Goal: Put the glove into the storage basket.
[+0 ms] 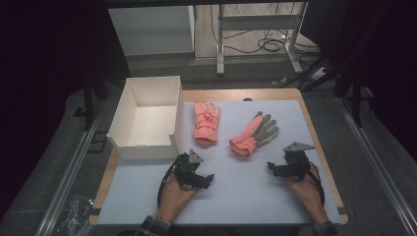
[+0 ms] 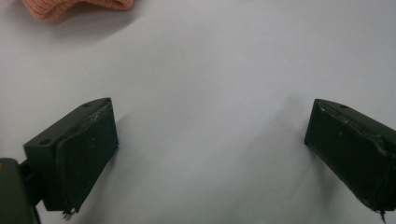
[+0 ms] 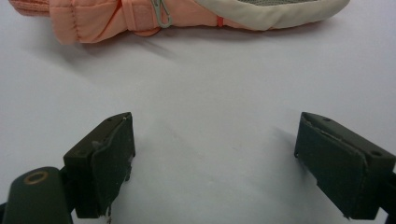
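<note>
Two orange gloves lie on the white mat. The left glove (image 1: 206, 122) lies flat, fingers pointing away from me. The right glove (image 1: 253, 133) shows its grey palm and lies slanted; in the right gripper view this glove (image 3: 140, 16) runs across the top edge. A knit orange cuff (image 2: 70, 5) peeks in at the top left of the left gripper view. My left gripper (image 1: 209, 181) (image 2: 210, 154) hovers open over bare mat, below the left glove. My right gripper (image 1: 271, 168) (image 3: 215, 161) stands open too, just short of the right glove, nothing between its jaws.
An open white box (image 1: 125, 112) stands at the mat's left back corner, beside the left glove. The wooden table edge (image 1: 322, 152) frames the mat. Desk legs and cables (image 1: 268, 44) lie on the floor beyond the table.
</note>
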Motion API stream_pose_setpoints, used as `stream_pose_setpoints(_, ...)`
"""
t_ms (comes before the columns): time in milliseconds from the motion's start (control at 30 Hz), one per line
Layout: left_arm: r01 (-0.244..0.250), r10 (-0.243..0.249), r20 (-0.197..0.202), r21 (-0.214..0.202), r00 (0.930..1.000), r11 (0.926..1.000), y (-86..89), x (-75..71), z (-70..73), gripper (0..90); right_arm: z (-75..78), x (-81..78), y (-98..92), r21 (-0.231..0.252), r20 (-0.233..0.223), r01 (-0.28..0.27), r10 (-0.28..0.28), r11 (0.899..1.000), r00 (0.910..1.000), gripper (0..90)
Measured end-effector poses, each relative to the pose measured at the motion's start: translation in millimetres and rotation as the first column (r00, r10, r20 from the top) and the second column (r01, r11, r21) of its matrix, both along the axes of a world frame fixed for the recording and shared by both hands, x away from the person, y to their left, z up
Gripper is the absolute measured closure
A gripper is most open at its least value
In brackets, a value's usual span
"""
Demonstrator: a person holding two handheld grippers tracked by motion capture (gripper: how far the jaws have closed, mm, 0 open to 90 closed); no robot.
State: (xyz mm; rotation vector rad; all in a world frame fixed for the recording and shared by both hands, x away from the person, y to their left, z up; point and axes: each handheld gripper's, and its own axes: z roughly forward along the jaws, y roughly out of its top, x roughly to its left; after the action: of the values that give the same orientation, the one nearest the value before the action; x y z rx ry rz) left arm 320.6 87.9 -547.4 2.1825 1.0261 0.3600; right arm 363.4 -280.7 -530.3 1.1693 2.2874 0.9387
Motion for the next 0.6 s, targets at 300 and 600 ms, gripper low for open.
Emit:
stream_pose_setpoints(300, 0.000, 0.000, 0.000, 0.000, 1.0000, 1.0000, 0.0, 0.0, 0.0, 2.4, 0.6, -0.6, 0.3, 0.000, 0.001, -0.007, 0.007, 1.000, 1.0000, 13.0)
stream_pose_setpoints(600, 0.000, 0.000, -0.001, 0.002, 1.0000, 1.0000, 0.0, 0.0, 0.1, 2.4, 2.2, -0.9, 1.2, 0.012, -0.013, -0.013, 0.014, 1.000, 0.9998, 15.1)
